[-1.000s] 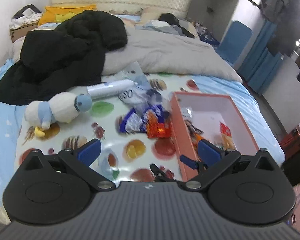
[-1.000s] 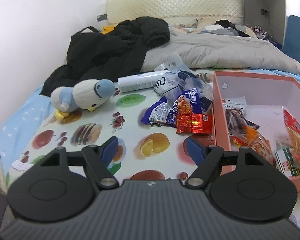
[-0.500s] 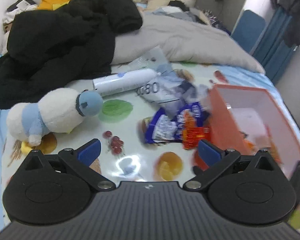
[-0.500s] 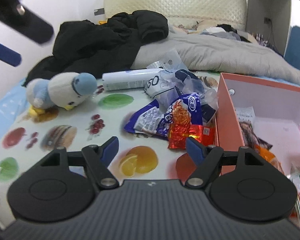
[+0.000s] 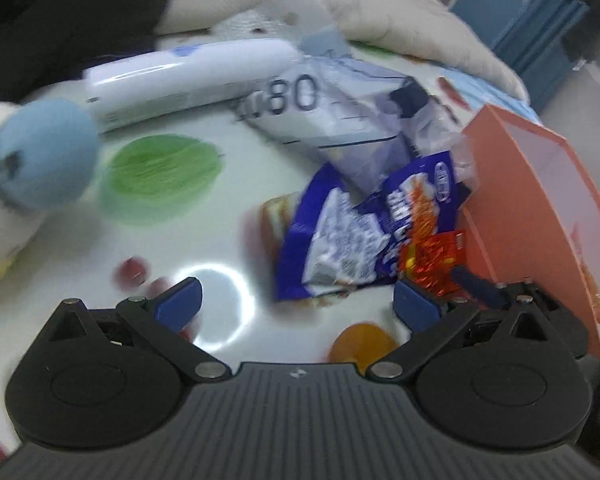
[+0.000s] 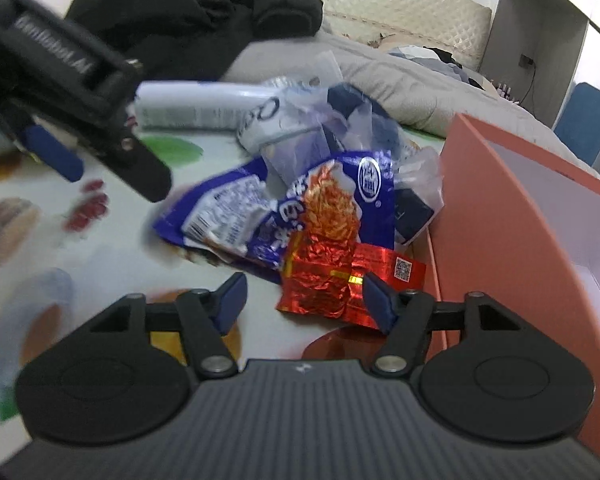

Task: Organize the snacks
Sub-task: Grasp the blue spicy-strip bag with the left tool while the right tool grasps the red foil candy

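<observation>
Left wrist view first: your left gripper (image 5: 296,304) hangs with jaws spread wide and nothing between the pads, low over the fruit-print cloth (image 5: 172,216). Just ahead and a touch right of the claw lies the purple snack bag (image 5: 340,240), with the red foil packet (image 5: 432,264) beside your right finger and the orange box (image 5: 532,216) further right. Ahead-left sits the plush bird (image 5: 32,160); the white tube (image 5: 188,80) lies ahead, past the crumpled clear bag (image 5: 340,116). Right wrist view now: your right gripper (image 6: 304,300) has just been narrowing its jaws, yet they stand apart, the red foil packet (image 6: 324,280) lying between the fingertips with no pad pressing it. The purple snack bag (image 6: 260,212) is straight ahead, partly under the packet, the orange box (image 6: 500,240) hard on the right, and your left gripper (image 6: 100,152) reaches in ahead-left.
</observation>
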Action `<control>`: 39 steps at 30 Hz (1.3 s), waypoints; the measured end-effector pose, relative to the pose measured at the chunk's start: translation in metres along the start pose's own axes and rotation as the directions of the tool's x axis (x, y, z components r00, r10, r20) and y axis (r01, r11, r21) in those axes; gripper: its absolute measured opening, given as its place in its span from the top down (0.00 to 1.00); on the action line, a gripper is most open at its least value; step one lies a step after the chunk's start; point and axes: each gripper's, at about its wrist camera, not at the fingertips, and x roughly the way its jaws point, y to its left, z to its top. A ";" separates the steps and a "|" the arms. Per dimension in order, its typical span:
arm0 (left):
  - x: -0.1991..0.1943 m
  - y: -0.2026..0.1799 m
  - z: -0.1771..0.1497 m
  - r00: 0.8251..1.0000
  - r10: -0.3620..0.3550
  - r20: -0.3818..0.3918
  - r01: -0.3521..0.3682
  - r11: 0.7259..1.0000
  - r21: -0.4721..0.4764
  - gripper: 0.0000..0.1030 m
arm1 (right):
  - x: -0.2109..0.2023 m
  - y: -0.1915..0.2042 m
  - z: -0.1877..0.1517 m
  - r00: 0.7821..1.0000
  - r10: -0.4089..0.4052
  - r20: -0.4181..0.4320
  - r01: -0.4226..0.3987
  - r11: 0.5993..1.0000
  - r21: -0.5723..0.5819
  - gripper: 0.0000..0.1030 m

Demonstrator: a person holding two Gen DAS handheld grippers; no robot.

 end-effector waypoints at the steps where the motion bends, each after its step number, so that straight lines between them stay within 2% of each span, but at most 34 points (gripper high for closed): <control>1: 0.006 -0.001 0.003 1.000 -0.018 0.005 0.018 1.000 0.015 0.00 | 0.004 0.001 -0.002 1.000 -0.009 -0.003 0.009 1.000 -0.010 0.42; 5: 0.025 -0.009 0.010 0.998 -0.056 -0.004 0.056 0.997 0.058 0.01 | 0.013 0.001 -0.006 0.999 -0.042 0.003 0.042 0.999 -0.024 0.47; 7: 0.034 -0.013 0.012 0.996 -0.085 -0.014 0.085 0.994 0.073 0.04 | 0.014 0.002 -0.006 0.998 -0.057 0.008 0.057 0.998 -0.032 0.57; 8: 0.035 -0.016 0.012 0.996 -0.084 -0.017 0.085 0.992 0.091 0.05 | 0.013 0.002 -0.006 0.998 -0.057 0.011 0.058 0.998 -0.036 0.59; 12: 0.049 -0.024 0.014 0.998 -0.060 -0.017 0.062 0.985 0.158 0.18 | 0.009 0.001 -0.007 0.998 -0.056 0.010 0.056 0.998 -0.037 0.61; 18: 0.055 -0.031 0.015 0.999 -0.041 -0.010 0.043 0.976 0.214 0.26 | 0.001 -0.001 -0.010 0.998 -0.055 0.008 0.055 0.998 -0.022 0.61; 19: 0.055 -0.032 0.014 0.999 -0.040 -0.012 0.041 0.975 0.218 0.34 | 0.000 0.000 -0.011 0.999 -0.053 0.005 0.053 0.998 -0.022 0.61; 21: 0.052 -0.034 0.012 0.999 -0.031 -0.016 0.033 0.974 0.222 0.35 | -0.003 0.001 -0.011 0.999 -0.052 0.008 0.052 0.998 -0.025 0.61; 30: 0.023 -0.029 -0.022 1.000 -0.003 -0.017 0.005 0.991 0.133 0.44 | -0.030 0.008 -0.013 0.999 -0.033 0.013 0.033 0.999 -0.037 0.61; 39: -0.033 -0.027 -0.101 0.999 0.053 -0.006 -0.052 0.998 0.031 0.45 | -0.091 0.018 -0.033 1.000 0.014 0.018 -0.013 0.998 -0.067 0.61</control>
